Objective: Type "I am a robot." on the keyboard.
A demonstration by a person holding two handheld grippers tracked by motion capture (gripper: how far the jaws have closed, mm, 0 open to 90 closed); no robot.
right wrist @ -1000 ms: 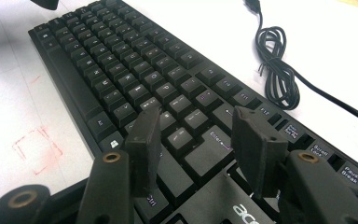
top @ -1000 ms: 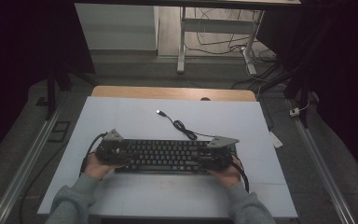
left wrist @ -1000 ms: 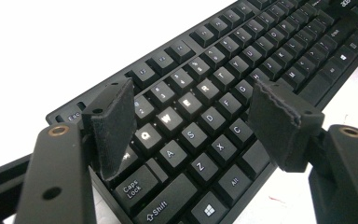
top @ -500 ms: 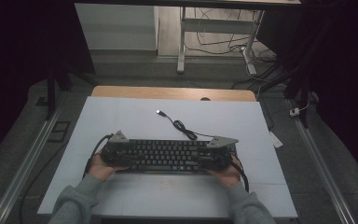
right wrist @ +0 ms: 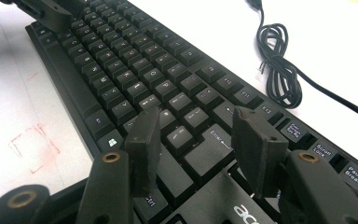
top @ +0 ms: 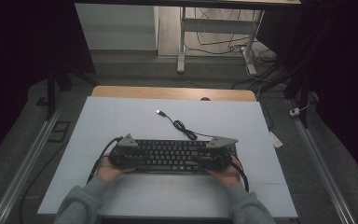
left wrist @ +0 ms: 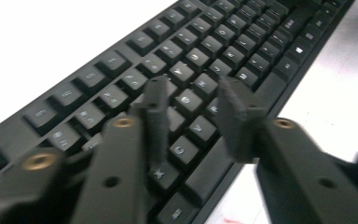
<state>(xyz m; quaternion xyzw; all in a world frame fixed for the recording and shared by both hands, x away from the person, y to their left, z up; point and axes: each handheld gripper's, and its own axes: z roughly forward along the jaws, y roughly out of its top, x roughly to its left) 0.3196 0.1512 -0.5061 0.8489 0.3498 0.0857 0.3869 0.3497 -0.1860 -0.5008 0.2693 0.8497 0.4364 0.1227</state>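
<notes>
A black keyboard (top: 172, 156) lies across the near part of the white table mat (top: 121, 121). Its black cable (top: 182, 126) coils behind it and ends in a loose USB plug (top: 159, 112). My left gripper (top: 123, 154) hovers over the keyboard's left end. In the left gripper view its jaws have just been closing; the left gripper (left wrist: 191, 88) still shows a gap above the keys (left wrist: 205, 46), with nothing between the jaws. My right gripper (top: 216, 156) is over the keyboard's right end. There the right gripper (right wrist: 196, 116) stands open above the Enter key (right wrist: 209, 149).
A wooden table edge (top: 172, 92) runs behind the mat. Metal rails (top: 23, 163) flank the table on both sides. Faint red marks (right wrist: 32, 144) sit on the mat in front of the keyboard. Desk legs and floor cables (top: 214, 42) lie far behind.
My left gripper has slid a little to the right, further over the keyboard's left end. The right gripper and the keyboard have stayed put.
</notes>
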